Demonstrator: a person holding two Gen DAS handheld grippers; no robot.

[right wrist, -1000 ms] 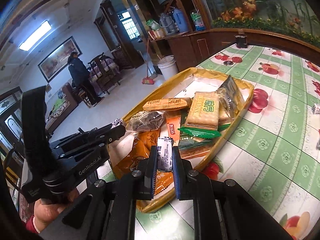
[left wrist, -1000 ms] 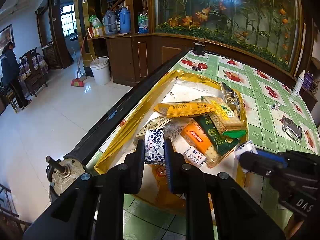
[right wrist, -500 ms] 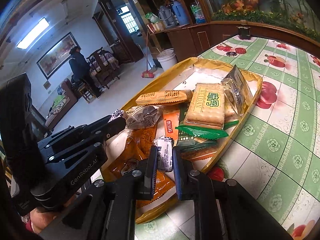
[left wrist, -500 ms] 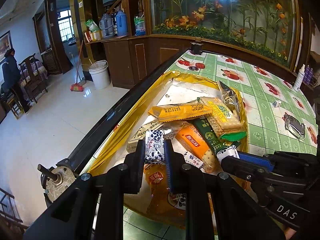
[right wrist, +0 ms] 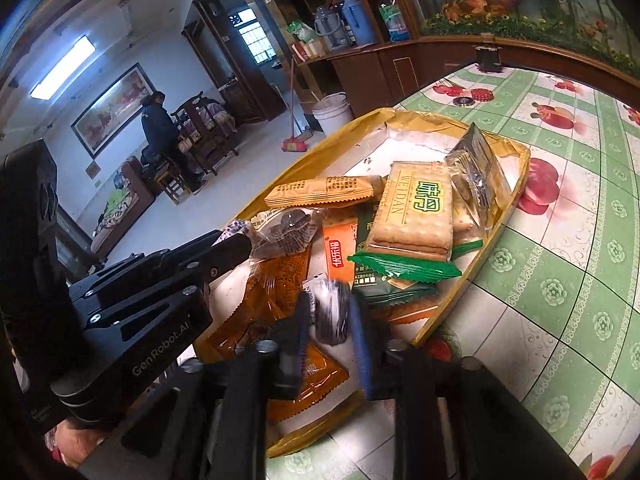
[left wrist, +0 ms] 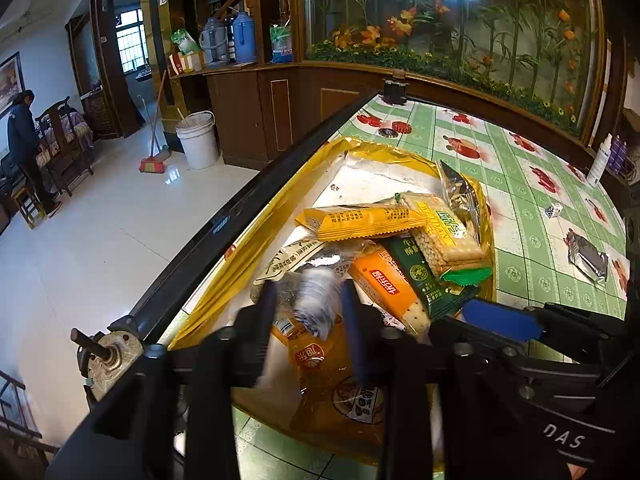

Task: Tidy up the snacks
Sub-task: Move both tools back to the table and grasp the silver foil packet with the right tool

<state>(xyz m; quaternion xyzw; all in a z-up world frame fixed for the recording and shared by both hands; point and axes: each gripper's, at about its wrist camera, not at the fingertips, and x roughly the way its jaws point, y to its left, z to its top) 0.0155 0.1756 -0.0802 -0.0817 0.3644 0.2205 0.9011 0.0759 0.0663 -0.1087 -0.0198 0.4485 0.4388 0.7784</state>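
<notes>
Releasing two small sweets over the gold tray (left wrist: 256, 264): left gripper (left wrist: 308, 316) opening, pads clear of a blurred white-and-blue candy (left wrist: 316, 304) falling between them; right gripper (right wrist: 330, 320) likewise opening around a blurred dark-and-white candy (right wrist: 332, 312), no longer pinched. Both sweets just above the orange packets at the tray's near end, beside the stacked cracker pack (right wrist: 416, 208). Probably next: pulling both pairs back, then reaching for the loose silver wrapper (left wrist: 588, 260) out on the green tablecloth (left wrist: 516, 184).
</notes>
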